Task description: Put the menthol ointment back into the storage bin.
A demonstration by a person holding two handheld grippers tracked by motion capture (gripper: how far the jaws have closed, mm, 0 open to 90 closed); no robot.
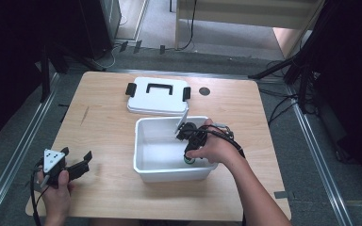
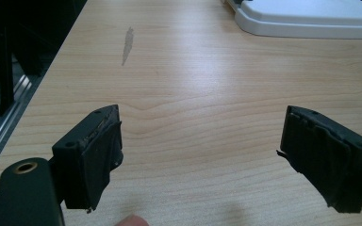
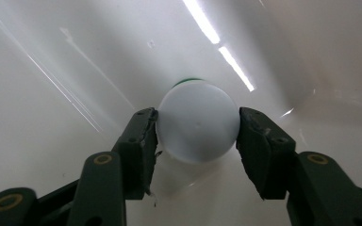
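The left gripper (image 1: 78, 165) is a black plastic tool topped by a grey three-cornered plate with small dark holes, and a black cable trails from it; its two jaws are blocky, with worn black pads and a brass-ringed screw hole at one link. The right gripper (image 3: 197, 127) is black too, with brass-ringed pivots along its jaw links and black cables looping from its body. Both forearms are bare, without sleeves.

a lab or test room: a wooden table (image 1: 108, 188) fenced by metal rails (image 1: 21, 155), floor cables (image 1: 283, 101), dark stands (image 1: 45, 70) around.
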